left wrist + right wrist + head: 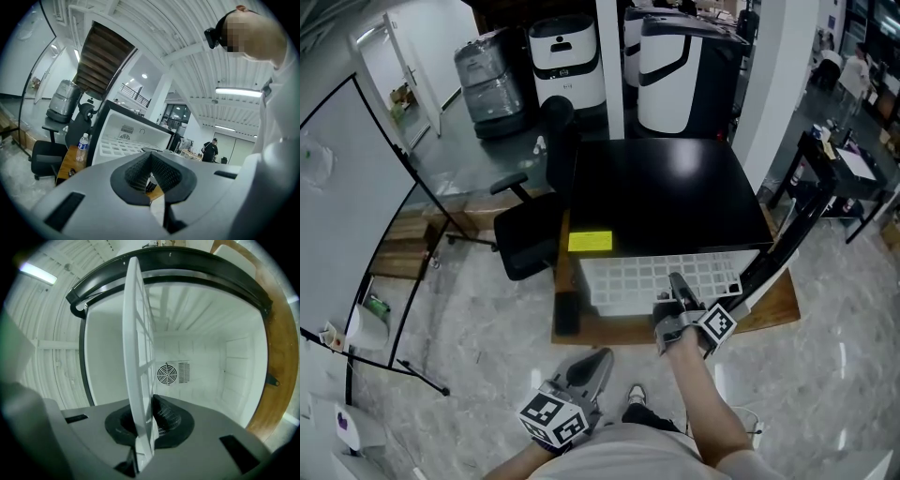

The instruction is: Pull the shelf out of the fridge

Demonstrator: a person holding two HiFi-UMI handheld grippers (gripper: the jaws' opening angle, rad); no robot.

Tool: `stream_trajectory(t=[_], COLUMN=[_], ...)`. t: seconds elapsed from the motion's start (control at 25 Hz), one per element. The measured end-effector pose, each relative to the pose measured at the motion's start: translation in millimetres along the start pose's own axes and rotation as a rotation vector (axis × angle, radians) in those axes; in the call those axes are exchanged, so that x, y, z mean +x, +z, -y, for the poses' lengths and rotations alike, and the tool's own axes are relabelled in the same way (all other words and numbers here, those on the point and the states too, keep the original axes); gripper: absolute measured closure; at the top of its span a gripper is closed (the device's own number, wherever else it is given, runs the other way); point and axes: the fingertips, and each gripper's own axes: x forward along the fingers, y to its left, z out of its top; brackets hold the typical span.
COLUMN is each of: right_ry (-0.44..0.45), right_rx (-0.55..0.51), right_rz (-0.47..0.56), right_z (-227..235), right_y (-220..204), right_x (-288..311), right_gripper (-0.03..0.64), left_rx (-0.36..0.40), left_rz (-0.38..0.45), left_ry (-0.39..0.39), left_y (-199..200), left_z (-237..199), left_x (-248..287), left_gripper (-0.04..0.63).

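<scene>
Pinching the front edge of the white shelf (628, 278), the right gripper (675, 279) has its jaws clamped on the grid, one pad on each face. The shelf juts partway out of the open black fridge (666, 187), its rear still inside the white cavity. The left gripper (595, 364) hangs low by the person's body, jaws pressed together, empty.
</scene>
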Motion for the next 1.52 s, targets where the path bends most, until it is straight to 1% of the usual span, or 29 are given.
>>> stream_trajectory(t=[0.6, 1.08, 1.2, 1.36, 1.52], right_ry=[-0.005, -0.010, 0.002, -0.017, -0.007], right_rx=[0.005, 0.014, 0.016, 0.020, 0.016], right_rz=[-0.002, -0.009, -0.010, -0.005, 0.009], right_z=[-4, -8, -9, -1, -10], right_y=[-12, -18, -23, -31, -35], right_x=[-42, -71, -86, -115, -132], right_gripper=[0.574, 0.574, 0.574, 0.574, 0.574], left_rx=[-0.016, -0.013, -0.012, -0.006, 0.003], left_rz=[-0.010, 0.000, 0.000, -0.004, -0.009], left_ry=[-0.016, -0.025, -0.035, -0.058, -0.085], left_y=[-20, -22, -26, -33, -35], left_z=[19, 35, 38, 48, 58], left_x=[-30, -48, -53, -63, -70], left_gripper=[0.589, 0.589, 0.589, 0.589, 0.589])
